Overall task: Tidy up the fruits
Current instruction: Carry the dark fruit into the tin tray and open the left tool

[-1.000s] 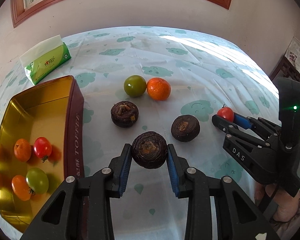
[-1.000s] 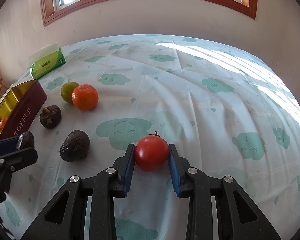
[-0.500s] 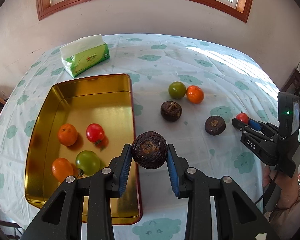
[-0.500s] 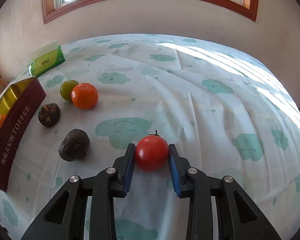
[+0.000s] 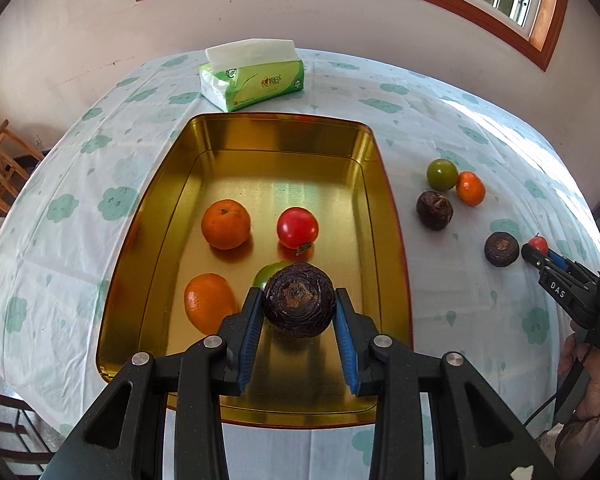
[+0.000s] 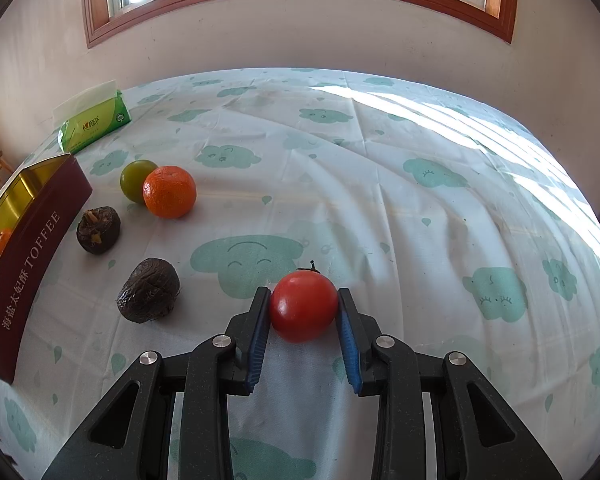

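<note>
Pale cloth printed with green clouds covers the round worktop (image 6: 380,200), sunlit on its far right, with a wall and a wood-framed window behind.

Nearest in the left wrist view, the left gripper (image 5: 298,312) is clenched on a dark wrinkled fruit (image 5: 299,299), blue pads pressing both its sides. A second ago this fruit hung over bare cloth to the right of the gold tin (image 5: 384,216); now it hangs above the tin's near half, and the whole tin has swung into the middle of the view. Just behind the held fruit a green tomato (image 5: 269,274) peeks out, with an orange (image 5: 209,301) to its left. Farther in lie a second orange (image 5: 225,224) and a red tomato (image 5: 297,227), apart from each other. Beyond the tin stands a green tissue pack (image 5: 252,76).

In the right wrist view the right gripper (image 6: 303,312) grasps a red tomato (image 6: 303,306) low over the cloth, in the same spot as a second ago. Left of it lies a dark fruit (image 6: 149,290), farther back another dark fruit (image 6: 98,230), then a mandarin (image 6: 169,191) touching a green tomato (image 6: 135,181). These four have not shifted. The tin's maroon side, lettered TOFFEE, runs along the left edge; the left gripper seen there a second ago has gone from this view.
</note>
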`<action>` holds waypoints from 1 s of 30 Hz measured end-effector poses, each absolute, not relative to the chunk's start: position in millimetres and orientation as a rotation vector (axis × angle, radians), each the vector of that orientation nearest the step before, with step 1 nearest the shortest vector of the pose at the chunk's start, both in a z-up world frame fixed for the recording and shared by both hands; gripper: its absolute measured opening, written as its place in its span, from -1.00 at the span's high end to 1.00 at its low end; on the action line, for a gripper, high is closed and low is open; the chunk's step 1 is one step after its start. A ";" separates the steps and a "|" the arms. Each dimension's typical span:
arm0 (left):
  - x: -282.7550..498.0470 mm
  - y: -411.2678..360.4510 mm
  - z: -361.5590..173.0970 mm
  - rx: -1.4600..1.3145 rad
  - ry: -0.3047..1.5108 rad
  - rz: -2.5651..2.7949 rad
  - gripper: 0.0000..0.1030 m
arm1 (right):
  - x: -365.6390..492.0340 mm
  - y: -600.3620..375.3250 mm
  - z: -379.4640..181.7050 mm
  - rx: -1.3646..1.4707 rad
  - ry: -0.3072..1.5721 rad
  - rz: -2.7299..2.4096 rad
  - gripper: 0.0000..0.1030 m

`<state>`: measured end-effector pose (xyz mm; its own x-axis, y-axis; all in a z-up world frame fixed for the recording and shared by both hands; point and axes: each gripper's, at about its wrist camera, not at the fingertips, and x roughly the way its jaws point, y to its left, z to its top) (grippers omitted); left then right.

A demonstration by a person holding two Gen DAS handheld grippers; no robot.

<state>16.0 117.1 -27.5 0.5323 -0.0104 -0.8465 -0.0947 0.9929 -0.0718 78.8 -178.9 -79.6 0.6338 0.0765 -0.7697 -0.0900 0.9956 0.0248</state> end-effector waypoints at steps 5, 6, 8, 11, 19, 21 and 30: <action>15.4 123.4 -36.9 -0.114 1.034 0.064 0.40 | 78.8 -178.7 -79.6 -0.017 0.879 0.095 0.34; 15.3 124.0 -38.0 -0.111 1.036 0.066 0.40 | 78.7 -178.9 -79.5 -0.017 0.879 0.095 0.34; 15.1 124.4 -38.8 -0.103 1.036 0.066 0.40 | 78.7 -178.8 -79.5 -0.017 0.879 0.095 0.34; 16.1 125.3 -39.7 -0.097 1.038 0.069 0.40 | 78.7 -178.9 -79.6 -0.016 0.879 0.095 0.34; 14.7 126.8 -44.3 -0.092 1.048 0.069 0.40 | 78.7 -178.9 -79.6 -0.017 0.879 0.095 0.34; 13.7 125.7 -44.7 -0.089 1.051 0.064 0.40 | 78.7 -178.8 -79.6 -0.018 0.879 0.095 0.34; 14.2 119.7 -48.6 -0.085 1.065 0.039 0.39 | 78.8 -178.4 -79.5 -0.018 0.879 0.094 0.34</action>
